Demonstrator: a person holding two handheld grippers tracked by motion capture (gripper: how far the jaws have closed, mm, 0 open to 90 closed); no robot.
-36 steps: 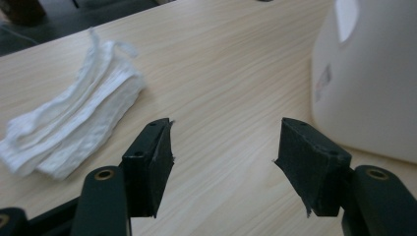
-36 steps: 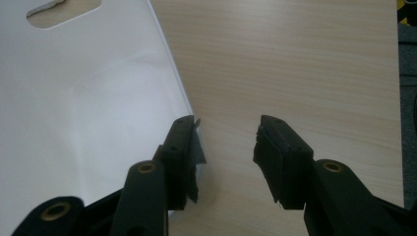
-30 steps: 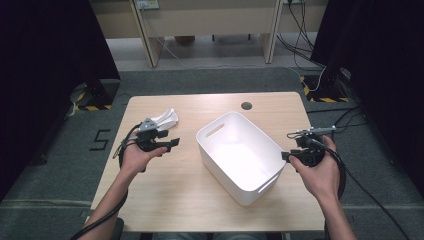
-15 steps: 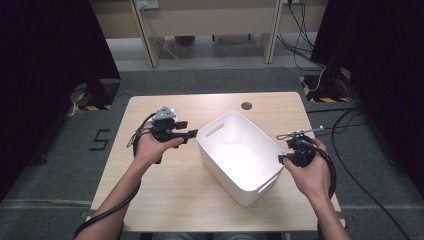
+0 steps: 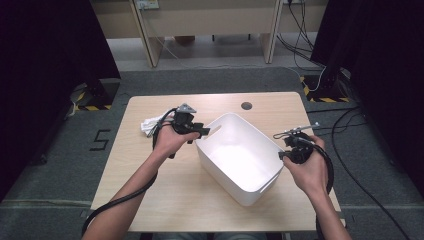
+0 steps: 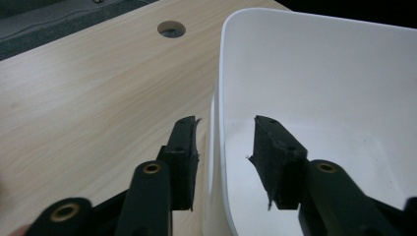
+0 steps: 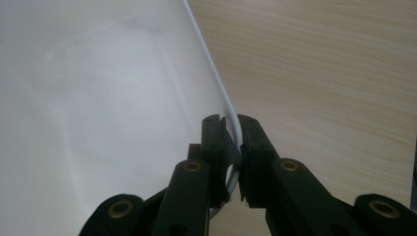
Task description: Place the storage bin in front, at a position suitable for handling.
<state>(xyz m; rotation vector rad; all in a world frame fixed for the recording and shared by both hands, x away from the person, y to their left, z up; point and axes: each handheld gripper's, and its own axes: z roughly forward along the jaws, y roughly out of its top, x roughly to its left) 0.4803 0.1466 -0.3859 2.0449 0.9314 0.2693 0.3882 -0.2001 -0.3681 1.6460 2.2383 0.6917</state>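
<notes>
Your right gripper (image 7: 235,147) has just clamped its jaws on the white bin (image 5: 240,160) rim; your left gripper (image 6: 223,152), closing, straddles the opposite wall ungripped. Finish that pinch, then lift evenly.

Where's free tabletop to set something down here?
Bare wood along the table's near edge in front of the white bin, and the far strip around the round hole. Crowded: the far left by the white cloth, and both bin ends, with a gripper at each.
</notes>
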